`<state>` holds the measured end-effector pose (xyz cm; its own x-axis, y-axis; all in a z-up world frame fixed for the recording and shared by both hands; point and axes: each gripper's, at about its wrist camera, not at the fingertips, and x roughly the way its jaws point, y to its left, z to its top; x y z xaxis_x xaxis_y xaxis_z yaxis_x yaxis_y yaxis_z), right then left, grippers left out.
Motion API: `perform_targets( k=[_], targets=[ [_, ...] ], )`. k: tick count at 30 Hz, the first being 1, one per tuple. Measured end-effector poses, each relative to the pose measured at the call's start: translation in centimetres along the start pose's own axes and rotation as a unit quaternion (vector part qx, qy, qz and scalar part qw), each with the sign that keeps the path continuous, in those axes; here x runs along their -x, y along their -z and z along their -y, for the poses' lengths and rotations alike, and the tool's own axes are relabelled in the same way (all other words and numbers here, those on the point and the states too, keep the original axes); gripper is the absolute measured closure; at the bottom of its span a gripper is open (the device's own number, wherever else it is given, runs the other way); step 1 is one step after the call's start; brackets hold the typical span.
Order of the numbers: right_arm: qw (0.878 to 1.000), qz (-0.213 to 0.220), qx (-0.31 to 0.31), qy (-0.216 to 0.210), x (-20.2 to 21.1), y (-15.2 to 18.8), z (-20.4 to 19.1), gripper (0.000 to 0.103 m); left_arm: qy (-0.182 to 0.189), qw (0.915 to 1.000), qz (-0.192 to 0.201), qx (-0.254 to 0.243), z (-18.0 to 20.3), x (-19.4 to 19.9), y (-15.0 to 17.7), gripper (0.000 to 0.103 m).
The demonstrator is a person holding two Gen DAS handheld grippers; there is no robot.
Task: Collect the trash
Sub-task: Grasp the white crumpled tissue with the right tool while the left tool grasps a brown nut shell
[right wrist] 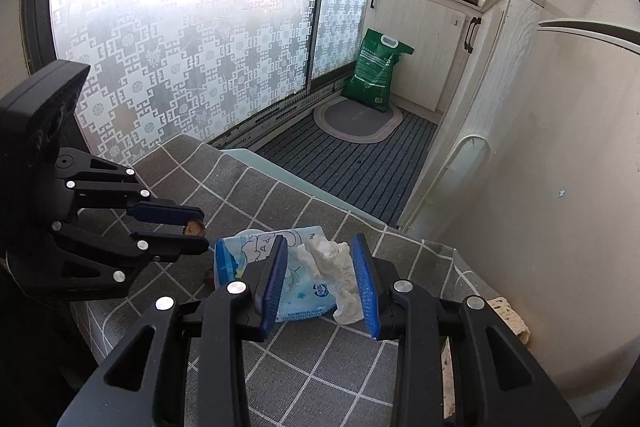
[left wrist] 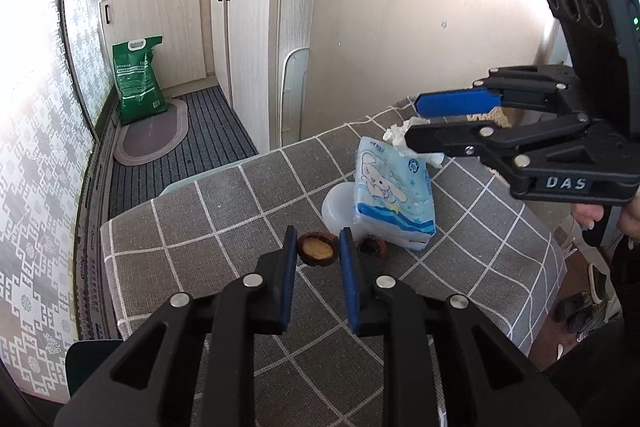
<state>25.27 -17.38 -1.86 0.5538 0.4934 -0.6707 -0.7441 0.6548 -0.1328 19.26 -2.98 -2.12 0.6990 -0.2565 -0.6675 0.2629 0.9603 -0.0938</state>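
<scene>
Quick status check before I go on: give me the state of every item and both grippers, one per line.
left gripper: shut on the brown shell piece, held at the fingertips
right gripper: shut on the crumpled tissue, above the tissue pack
tissue pack: lying flat on the checked cloth, wrapper open at one end
second shell piece: loose on the cloth beside the pack
cabinet doors: shut
green bag: upright on the floor
</scene>
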Motion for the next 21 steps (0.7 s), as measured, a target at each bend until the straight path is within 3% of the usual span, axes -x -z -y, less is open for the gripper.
perform_targets(
  k=[4,8,11,21],
  targets=[
    [1.000,-0.008,0.001,0.009,-0.9,-0.2,-0.4,0.070,0.005,0.9983,0.051,0.027,-0.9,2.1,-0.1,0.080],
    [1.000,-0.021,0.003,0.022,-1.4,-0.3,-0.8,0.090,0.008,0.9958,0.078,0.046,-1.6,3.7,-0.1,0.080],
    [0.999,-0.030,0.005,0.029,-1.5,-0.3,-1.0,0.095,0.006,0.9954,0.081,0.051,-1.8,4.2,0.1,0.080],
    [0.999,0.002,-0.009,0.045,1.7,-2.1,-2.2,0.095,0.005,0.9926,0.100,0.069,-3.2,6.5,1.0,0.080]
  ],
)
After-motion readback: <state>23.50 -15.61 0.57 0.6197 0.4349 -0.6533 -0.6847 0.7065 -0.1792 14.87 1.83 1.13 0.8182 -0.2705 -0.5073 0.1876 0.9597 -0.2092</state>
